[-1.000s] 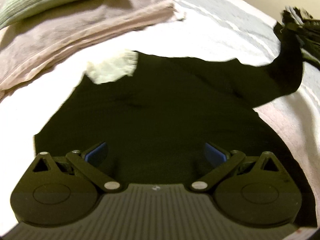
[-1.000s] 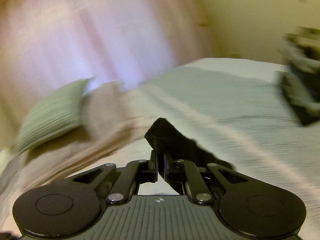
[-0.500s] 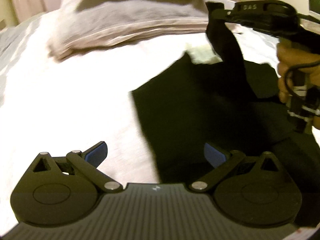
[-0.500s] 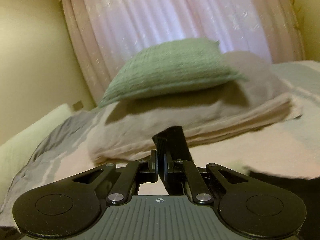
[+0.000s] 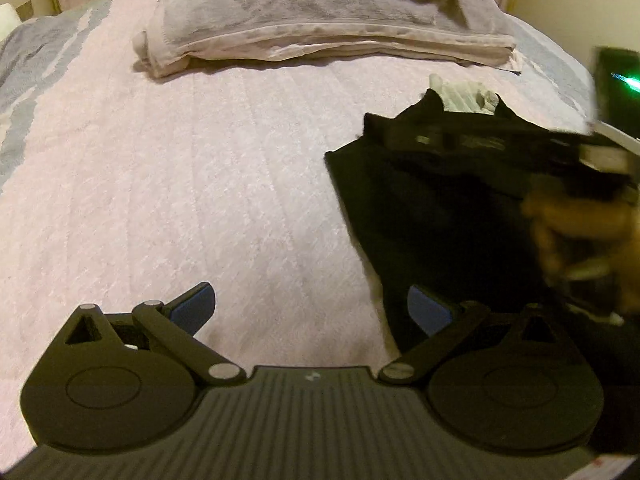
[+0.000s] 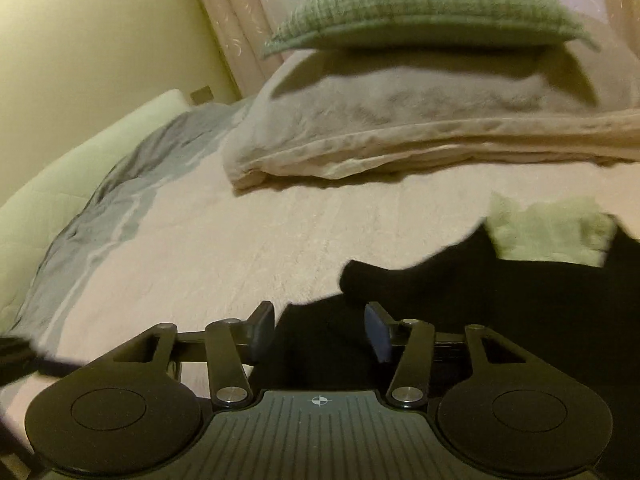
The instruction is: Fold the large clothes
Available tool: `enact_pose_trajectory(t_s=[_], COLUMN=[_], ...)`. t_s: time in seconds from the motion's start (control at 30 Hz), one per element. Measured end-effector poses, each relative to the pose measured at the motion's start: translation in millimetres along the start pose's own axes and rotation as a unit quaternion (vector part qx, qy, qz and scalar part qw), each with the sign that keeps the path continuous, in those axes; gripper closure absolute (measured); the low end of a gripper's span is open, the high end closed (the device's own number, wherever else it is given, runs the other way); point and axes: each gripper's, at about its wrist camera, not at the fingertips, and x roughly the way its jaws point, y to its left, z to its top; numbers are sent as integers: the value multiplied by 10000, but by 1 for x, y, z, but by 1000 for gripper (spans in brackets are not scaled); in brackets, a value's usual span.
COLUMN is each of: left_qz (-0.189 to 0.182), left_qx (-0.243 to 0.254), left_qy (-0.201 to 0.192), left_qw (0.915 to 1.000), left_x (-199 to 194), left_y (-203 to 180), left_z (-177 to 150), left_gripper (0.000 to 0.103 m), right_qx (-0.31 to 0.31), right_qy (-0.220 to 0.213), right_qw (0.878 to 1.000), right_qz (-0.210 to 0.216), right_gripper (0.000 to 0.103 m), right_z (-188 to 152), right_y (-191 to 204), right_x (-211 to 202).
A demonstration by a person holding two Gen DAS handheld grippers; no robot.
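Black garment, pale pink bedspread, green ribbed cushion

Dim, warm indoor light leaves the black garment a detail-less mass ahead-right of the left gripper, the person's hand beside it smeared by motion blur, while fisheye bending curves the bedspread and darkens every corner.

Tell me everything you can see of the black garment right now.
The black garment is a dark, soft-looking top lying on the pink bedspread, a pale woolly collar lining showing at its neck. One sleeve lies folded across the body. The right gripper, its jaws just opened, hovers over the sleeve end without pinching it. The left gripper stands open at the garment's edge.
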Motion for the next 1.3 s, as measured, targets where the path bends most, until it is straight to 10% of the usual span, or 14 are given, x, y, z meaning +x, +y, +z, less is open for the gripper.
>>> enact_pose_trajectory(t_s=[0.43,0.6,0.97,1.2,1.3], left_qz=[-691,-665,-571,-506,-235], left_qx=[383,515,517,504,453], left_qy=[-183,-168,-34,25,-58], left_qw=[9967,9963,9970,9974,9987], left_x=[68,93,129,144,145], left_y=[-58,-68,-71,-67,-61], left_z=[71,91,116,116,116], left_gripper=[28,46,59,103,103], right_qx=[909,513,555,678,648], right_qy=[515,977,607,628,601], right_qw=[9675,9668,9690,9711,9714], right_qz=[-2302,-2306,-2329,-2202,-2205], right_gripper=[54,54,54,54,54], right_z=[-52,-73,-65,-62,-61], right_y=[-166,-183,-189,-191,-189], right_x=[-160,-155,-178,-169,-166])
